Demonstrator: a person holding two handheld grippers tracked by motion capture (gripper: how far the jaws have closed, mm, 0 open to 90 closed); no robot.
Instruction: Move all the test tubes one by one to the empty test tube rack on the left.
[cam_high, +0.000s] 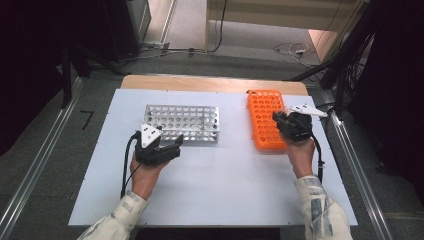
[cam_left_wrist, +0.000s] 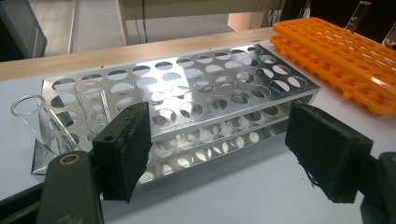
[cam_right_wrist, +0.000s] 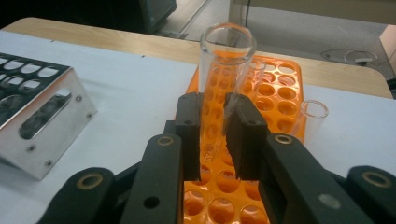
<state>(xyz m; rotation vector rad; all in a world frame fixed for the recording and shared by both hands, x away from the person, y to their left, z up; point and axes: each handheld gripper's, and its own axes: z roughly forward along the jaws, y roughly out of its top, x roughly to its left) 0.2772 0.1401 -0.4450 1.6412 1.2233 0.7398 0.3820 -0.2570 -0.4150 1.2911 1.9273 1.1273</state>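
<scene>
Claw-held clear glass tube (cam_right_wrist: 225, 70), open-mouthed

I can read no writing anywhere in front of me. The perforated silver metal rack (cam_high: 183, 122) carries no label or number on its plates, the orange plastic tube rack (cam_high: 266, 119) has no marking beside its holes, and the clear glass test tube (cam_right_wrist: 223, 79) in my right tool bears no scale or print. The white table board (cam_high: 225, 185) is blank as well.
</scene>
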